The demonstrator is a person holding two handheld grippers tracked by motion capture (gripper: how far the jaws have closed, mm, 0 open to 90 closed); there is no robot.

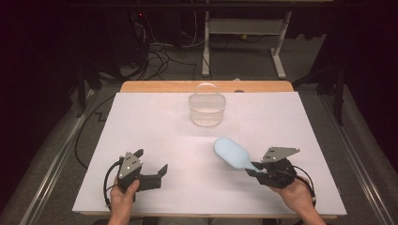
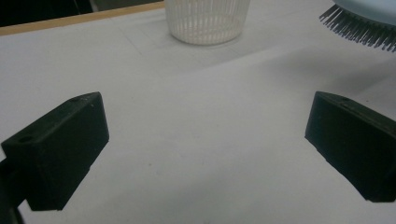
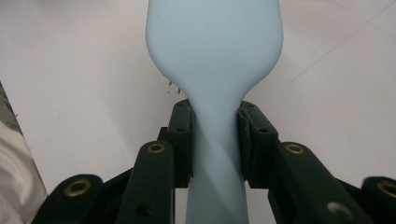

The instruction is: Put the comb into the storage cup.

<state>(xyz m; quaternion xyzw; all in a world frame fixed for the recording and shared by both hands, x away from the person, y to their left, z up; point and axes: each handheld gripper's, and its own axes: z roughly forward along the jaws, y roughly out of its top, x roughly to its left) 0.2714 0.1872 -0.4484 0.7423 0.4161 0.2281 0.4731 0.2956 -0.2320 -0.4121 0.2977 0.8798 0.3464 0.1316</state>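
white table sheet (image 1: pixel 155 140), cabled floor (image 1: pixel 164 56)

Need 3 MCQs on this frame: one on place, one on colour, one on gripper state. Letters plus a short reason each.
1. Where does the basket stand?
A. far middle of the table
B. between the grippers
C. on the floor

2. What colour is the hairbrush?
A. red
B. light blue
C. black

3. How does the right gripper stand?
A. open and empty
B. shut on the brush handle
C. shut on the basket rim

Answers:
1 A, it sits near the table's far edge, beyond both grippers.
2 B, its back is pale blue in the high view and the right gripper view.
3 B, the jaws clamp the handle on both sides; the left gripper is open, empty.
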